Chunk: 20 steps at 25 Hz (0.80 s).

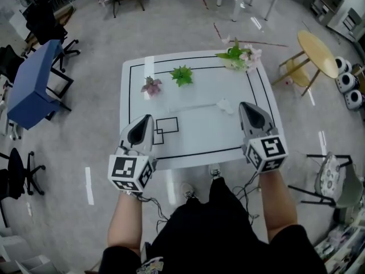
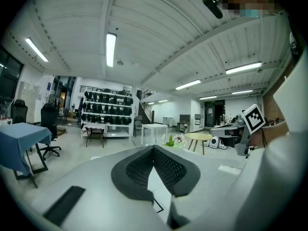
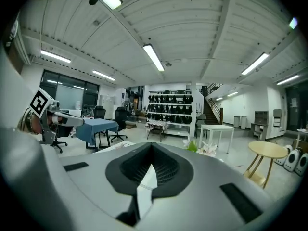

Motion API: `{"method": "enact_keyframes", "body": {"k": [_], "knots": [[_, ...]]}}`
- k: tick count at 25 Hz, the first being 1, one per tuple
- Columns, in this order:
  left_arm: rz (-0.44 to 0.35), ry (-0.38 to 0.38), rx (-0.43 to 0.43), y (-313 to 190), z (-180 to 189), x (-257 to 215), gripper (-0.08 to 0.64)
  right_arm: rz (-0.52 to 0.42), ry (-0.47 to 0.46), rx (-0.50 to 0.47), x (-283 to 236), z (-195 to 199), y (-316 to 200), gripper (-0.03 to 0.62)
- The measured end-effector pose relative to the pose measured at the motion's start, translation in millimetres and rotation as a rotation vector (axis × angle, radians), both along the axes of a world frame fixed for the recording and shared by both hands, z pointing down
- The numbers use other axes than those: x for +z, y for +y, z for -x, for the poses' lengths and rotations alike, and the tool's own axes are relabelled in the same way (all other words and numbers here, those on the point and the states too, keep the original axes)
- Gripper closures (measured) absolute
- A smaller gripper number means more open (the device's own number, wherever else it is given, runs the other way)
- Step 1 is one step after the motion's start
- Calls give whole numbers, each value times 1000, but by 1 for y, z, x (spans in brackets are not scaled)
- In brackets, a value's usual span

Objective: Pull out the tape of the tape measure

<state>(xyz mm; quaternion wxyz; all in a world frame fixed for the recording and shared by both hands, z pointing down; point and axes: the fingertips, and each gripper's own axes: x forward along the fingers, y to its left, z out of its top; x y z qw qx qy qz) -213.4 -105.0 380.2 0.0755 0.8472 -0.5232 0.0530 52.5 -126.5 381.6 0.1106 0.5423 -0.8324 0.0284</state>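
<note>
White rectangular table (image 1: 199,133), thin black border line, 2 small black squares marked near my side. It fills the middle of the head view.

Left gripper (image 1: 149,117) and right gripper (image 1: 243,105), both grey with dark ribbed pads, are held over the near half of the table. They sit level with each other and well apart. Each gripper view looks out across the room rather than down at the tabletop, so I judge both are held up off the surface. Jaws on both are closed pad to pad with nothing between them; only a sliver of white table shows below the pads.

3 plants along the far edge: a bouquet of pale flowers with green leaves (image 1: 239,56), a small green leafy plant (image 1: 182,75), a small pink-leaved plant (image 1: 151,85).

Small whitish tape measure (image 1: 224,104) lies flat mid-table. A thin pale strip, which I take for its tape (image 1: 194,107), runs left from the body. It is too small to confirm markings.

Position against the jaws: in the head view the body sits just left of the right gripper's tip and the strip's free end lies beyond the left gripper's tip. Neither touches a jaw. Neither gripper view shows the tape measure at all.

Step, my reading: no grip is on. The tape looks at least partly drawn, so either the pull is finished or a further pull is due.

Next move, if more is wanted: open both jaws, tip down, 1 gripper to pin the body and 1 to pinch the strip's end, then draw the 2 apart along the strip's line.
</note>
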Motion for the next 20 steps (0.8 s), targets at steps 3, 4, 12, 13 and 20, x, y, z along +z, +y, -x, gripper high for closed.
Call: {"method": "enact_keyframes", "body": {"k": [3, 4, 12, 13, 20], "knots": [[-29, -1, 10, 13, -1, -19, 557, -46, -8, -20, -25, 7, 18, 595], [-36, 1, 10, 16, -2, -24, 557, -63, -11, -28, -33, 8, 23, 595], [-95, -2, -26, 41, -11, -58, 557, -128, -47, -75, -76, -2, 45, 595], [-98, -2, -32, 45, -14, -60, 557, -129, -54, -81, -78, -6, 47, 595], [-81, 9, -73, 75, -59, -62, 557, -100, -105, -127, -76, -44, 66, 595]]}}
